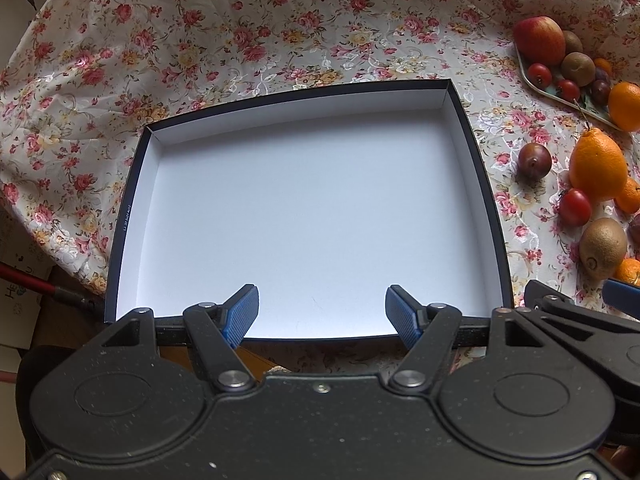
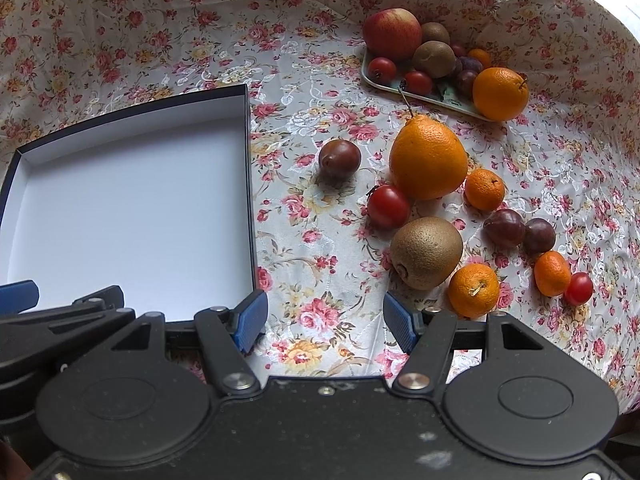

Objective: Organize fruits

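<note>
Cloth: I see a floral tablecloth (image 2: 168,28) under everything.
Box: the shallow box (image 1: 304,208), white inside, sits empty at left.
Tray: a tray (image 2: 436,98) at the far right holds an apple (image 2: 392,33), kiwis, tomatoes, plums and an orange.
Loose fruit: a large orange (image 2: 428,158), kiwi (image 2: 426,252), plum (image 2: 339,158) and tomato (image 2: 387,206) lie right of the box.
Left gripper (image 1: 322,312): my fingers are spread wide over the box's near edge, holding nothing.
Right gripper (image 2: 325,316): spread wide over bare cloth, holding nothing.

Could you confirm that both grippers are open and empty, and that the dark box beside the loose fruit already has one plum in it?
Not quite: the box holds nothing, as the left wrist view shows. The nearest plum lies on the tablecloth beside it. The rest stands: the left gripper and right gripper are open and empty.
</note>
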Demonstrator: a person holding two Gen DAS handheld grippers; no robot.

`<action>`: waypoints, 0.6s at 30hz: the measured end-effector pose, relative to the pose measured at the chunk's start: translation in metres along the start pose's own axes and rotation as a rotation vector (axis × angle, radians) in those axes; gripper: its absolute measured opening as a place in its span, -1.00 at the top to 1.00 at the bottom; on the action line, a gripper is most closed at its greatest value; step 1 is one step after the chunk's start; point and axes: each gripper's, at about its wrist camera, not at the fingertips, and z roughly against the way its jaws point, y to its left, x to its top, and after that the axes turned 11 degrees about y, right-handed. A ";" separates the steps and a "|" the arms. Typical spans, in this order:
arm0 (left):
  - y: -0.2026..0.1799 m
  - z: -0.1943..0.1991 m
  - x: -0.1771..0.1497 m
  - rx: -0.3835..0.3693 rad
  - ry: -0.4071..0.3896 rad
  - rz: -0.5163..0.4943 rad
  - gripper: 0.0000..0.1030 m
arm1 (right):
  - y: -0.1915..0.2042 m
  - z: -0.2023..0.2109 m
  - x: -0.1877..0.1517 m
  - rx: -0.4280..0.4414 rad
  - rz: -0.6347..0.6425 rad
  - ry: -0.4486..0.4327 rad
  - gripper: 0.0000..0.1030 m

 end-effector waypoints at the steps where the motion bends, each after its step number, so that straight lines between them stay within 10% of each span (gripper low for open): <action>1: 0.000 0.000 0.000 0.000 0.000 0.000 -0.40 | 0.000 0.000 0.000 -0.001 -0.002 0.001 -0.29; 18: -0.001 0.001 0.002 -0.009 0.006 0.005 -0.40 | -0.006 -0.008 0.004 0.018 -0.055 0.082 -0.20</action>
